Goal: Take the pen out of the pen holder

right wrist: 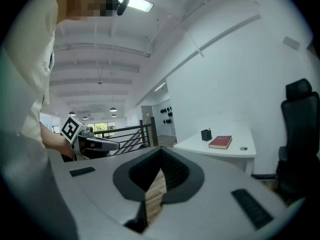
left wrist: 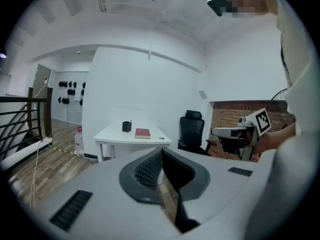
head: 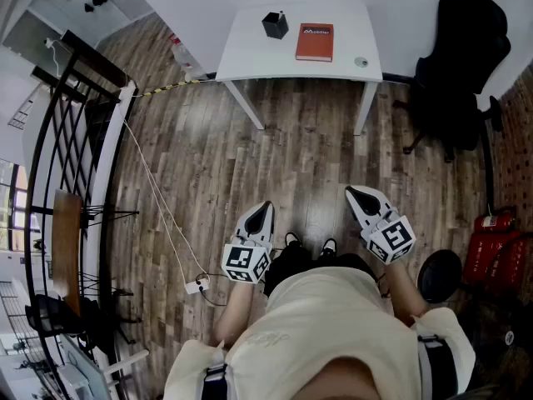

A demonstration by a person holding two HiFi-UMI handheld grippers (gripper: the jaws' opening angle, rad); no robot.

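Note:
A black pen holder (head: 275, 25) stands on the far left part of a white table (head: 250, 52), with a pen (head: 281, 13) sticking up from it. It also shows small and far off in the left gripper view as the pen holder (left wrist: 127, 126) and in the right gripper view as the pen holder (right wrist: 206, 134). My left gripper (head: 265, 207) and right gripper (head: 354, 192) hang low in front of my body over the wooden floor, well short of the table. Both are shut with nothing between their jaws, as seen at the left gripper (left wrist: 161, 152) and the right gripper (right wrist: 161, 152).
A red book (head: 315, 42) and a small round grommet (head: 361, 61) lie on the table. A black office chair (head: 462, 57) stands right of it, with a red fire extinguisher (head: 491, 248) and a black stool (head: 439, 275) nearer. A black railing (head: 75, 140) and a white cable (head: 158, 198) lie left.

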